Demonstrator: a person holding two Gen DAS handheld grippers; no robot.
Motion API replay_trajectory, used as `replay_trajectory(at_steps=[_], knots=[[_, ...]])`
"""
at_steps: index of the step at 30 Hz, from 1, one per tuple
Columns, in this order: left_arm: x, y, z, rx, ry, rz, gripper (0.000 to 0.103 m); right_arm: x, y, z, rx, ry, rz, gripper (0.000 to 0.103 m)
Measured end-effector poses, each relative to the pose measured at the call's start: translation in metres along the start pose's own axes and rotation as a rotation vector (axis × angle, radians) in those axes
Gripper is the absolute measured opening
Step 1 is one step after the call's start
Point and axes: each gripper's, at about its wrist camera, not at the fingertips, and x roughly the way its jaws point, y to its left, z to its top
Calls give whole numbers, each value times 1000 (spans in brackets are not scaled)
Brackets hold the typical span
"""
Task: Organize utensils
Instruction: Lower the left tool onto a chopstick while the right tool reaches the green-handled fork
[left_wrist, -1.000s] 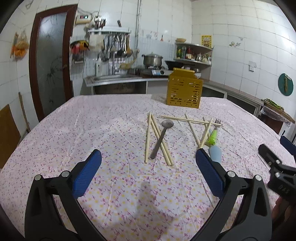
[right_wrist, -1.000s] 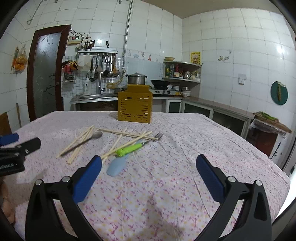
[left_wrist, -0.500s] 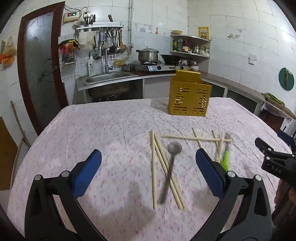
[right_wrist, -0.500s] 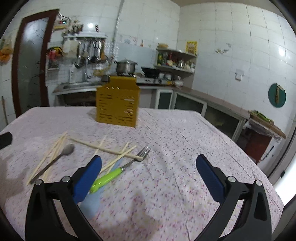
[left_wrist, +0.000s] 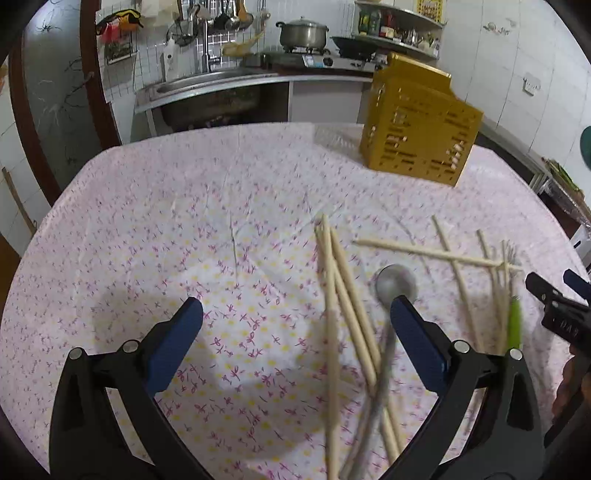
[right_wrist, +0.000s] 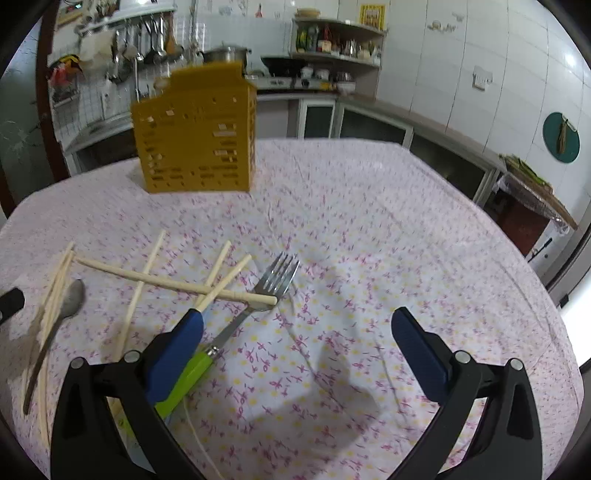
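Several wooden chopsticks (left_wrist: 347, 302) lie scattered on the flowered tablecloth (left_wrist: 184, 236), with a metal spoon (left_wrist: 396, 284) among them. A fork with a green handle (right_wrist: 255, 306) lies under crossed chopsticks (right_wrist: 177, 282). A yellow perforated utensil holder (left_wrist: 417, 142) stands upright at the far side; it also shows in the right wrist view (right_wrist: 195, 144). My left gripper (left_wrist: 295, 332) is open and empty, low over the cloth, its right finger just before the spoon bowl. My right gripper (right_wrist: 295, 343) is open and empty, its left finger over the fork's handle.
The table edge curves round at the far left (left_wrist: 92, 162) and right (right_wrist: 535, 266). A kitchen counter with a sink (left_wrist: 207, 81), a pot and shelves runs behind the table. A dark door frame (left_wrist: 22, 122) stands at the left.
Both grippers have moved forward and tilted down toward the utensils. The spoon and chopsticks now sit close under the left gripper, the fork under the right. Both stay open.
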Motion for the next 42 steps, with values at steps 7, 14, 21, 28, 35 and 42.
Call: replay_trajectory(at_steps=[7,14,21,28,35,42], knots=[[24,6,2,-13,70,7,82,24,9,3,31,84,20,81],[37,10,1,-35,124,-2,66,39,16,11,52,137,59,56],[49,3,11,-15,141,14,63,47,20,20,36,146,64,45],[52,5,17,-20,148,9,49,51,17,25,-8,152,134,31],[50,8,20,-25,169,-37,31,57,-3,29,13,168,224,25],[53,4,23,-15,192,-39,29,66,-1,37,-13,199,234,25]])
